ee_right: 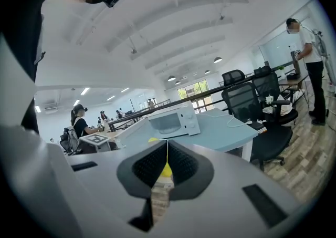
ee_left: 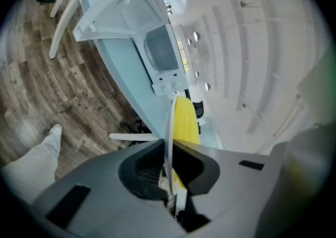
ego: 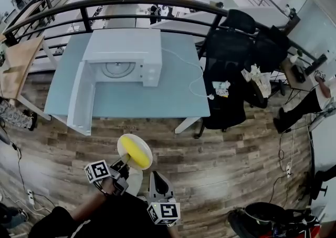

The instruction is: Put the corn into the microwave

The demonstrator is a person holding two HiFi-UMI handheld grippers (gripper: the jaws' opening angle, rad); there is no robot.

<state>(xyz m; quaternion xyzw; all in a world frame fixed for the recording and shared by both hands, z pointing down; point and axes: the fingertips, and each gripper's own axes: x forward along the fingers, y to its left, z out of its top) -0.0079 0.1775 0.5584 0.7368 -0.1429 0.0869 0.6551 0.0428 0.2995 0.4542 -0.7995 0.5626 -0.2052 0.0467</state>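
The corn (ego: 135, 152) is a plain bright-yellow cob with no husk. It lies slantwise on a round white plate (ego: 148, 146) in the lower middle of the head view, above wood-look floor (ego: 226, 147) and well short of the table (ego: 152, 100).

The left gripper (ego: 124, 162) is clenched on the plate's lower-left rim. In the left gripper view the plate shows edge-on as a thin white line running up the centre of the frame, nipped between the dark pads, with the cob against its right face.

The right gripper (ego: 157, 175) sits at the bottom centre of the head view, just right of the plate and not touching it. Its jaws are pressed together on nothing. In the right gripper view a sliver of yellow shows through the slit between them, most likely the cob beyond, though it is too small to be sure.

The white microwave (ego: 123, 55) stands in the upper left of the head view, at the far side of the pale blue table. Its door (ego: 81, 97) is swung wide to the left, and the round turntable (ego: 117, 69) shows inside.
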